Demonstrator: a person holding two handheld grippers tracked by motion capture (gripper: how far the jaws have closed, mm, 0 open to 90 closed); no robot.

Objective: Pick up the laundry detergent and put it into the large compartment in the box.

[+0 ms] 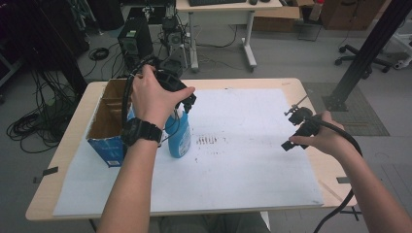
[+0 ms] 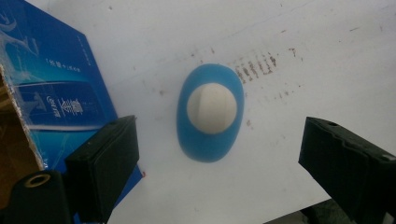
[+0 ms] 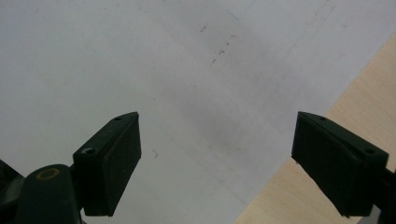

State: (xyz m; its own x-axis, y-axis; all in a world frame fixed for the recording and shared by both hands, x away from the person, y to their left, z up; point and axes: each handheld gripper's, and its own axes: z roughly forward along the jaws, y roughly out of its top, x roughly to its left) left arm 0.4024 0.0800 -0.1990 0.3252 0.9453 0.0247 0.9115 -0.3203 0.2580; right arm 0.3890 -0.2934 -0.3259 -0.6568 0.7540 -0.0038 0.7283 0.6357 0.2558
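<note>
The blue bottle (image 2: 210, 113) stood upright on the white mat (image 1: 243, 165), just beside the box (image 1: 108, 127). The left gripper (image 2: 219, 154) hovered over its cap, jaws wide and gripping nothing, so the pickup seemed undone. The right gripper (image 3: 217, 163) waited wide and empty, well apart from the bottle.

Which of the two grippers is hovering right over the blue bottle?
The left gripper, jaws open. It points straight down at the blue bottle and its white cap beside the cardboard box. The right gripper hangs over bare white sheet.
</note>
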